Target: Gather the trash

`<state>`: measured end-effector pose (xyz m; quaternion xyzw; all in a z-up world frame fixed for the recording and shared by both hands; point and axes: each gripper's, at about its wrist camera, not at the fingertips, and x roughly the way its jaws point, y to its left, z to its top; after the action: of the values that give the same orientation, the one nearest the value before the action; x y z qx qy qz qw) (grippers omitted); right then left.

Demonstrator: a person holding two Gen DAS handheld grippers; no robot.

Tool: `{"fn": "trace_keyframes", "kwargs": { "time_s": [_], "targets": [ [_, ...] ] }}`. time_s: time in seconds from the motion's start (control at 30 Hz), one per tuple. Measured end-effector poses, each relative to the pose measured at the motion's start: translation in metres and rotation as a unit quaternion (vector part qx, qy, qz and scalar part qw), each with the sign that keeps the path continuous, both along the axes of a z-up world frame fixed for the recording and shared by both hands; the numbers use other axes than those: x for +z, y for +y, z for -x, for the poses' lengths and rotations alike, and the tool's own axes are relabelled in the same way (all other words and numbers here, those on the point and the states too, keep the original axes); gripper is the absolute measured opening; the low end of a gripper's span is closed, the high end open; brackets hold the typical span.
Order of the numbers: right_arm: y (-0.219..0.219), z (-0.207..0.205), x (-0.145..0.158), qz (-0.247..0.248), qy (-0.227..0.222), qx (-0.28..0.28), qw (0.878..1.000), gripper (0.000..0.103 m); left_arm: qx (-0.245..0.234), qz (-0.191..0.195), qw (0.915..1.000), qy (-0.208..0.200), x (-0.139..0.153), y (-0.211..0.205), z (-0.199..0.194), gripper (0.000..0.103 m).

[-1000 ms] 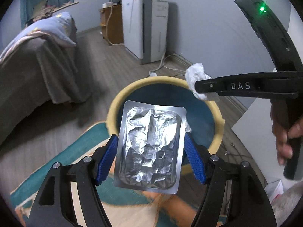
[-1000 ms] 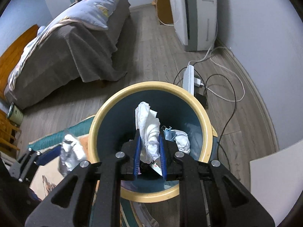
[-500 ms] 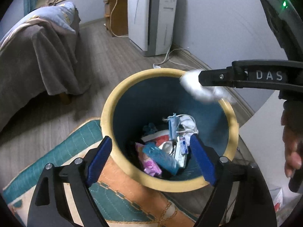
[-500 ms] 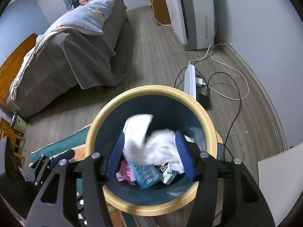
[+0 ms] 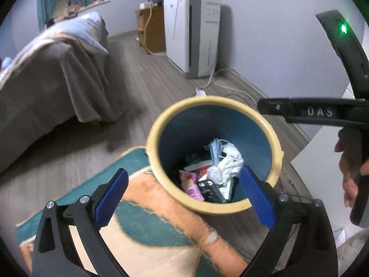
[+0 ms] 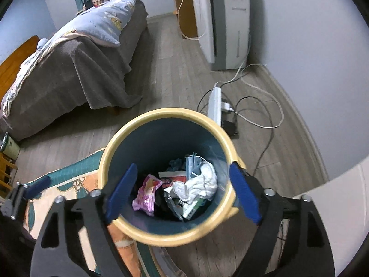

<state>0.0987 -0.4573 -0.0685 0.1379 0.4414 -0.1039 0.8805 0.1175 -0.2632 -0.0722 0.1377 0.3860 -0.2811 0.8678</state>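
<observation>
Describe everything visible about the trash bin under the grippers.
The trash bin is round and open-topped, with a thick cream-yellow rim and a dark teal inner wall; it looks like plastic. It stands upright on the wood floor, its near side at the edge of a teal and orange rug. Inside lie a crumpled white tissue, a pink wrapper, a blue face mask and other packaging. No lid shows. Neither gripper's fingers touch it.
</observation>
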Motion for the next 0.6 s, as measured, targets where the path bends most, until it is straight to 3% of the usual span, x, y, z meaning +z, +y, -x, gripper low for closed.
{"fn": "trace_keyframes", "kwargs": {
  "time_s": [0.2, 0.6],
  "targets": [
    [0.012, 0.041, 0.026, 0.033, -0.014, -0.005, 0.999, 0.097, 0.038, 0.018, 0.9991, -0.007, 0.038, 0.025, 0.019, 0.098],
    [0.04, 0.108, 0.053, 0.072, -0.05, 0.013, 0.996, 0.097, 0.08, 0.006, 0.9957, -0.048, 0.088, 0.05, 0.078, 0.098]
  ]
}}
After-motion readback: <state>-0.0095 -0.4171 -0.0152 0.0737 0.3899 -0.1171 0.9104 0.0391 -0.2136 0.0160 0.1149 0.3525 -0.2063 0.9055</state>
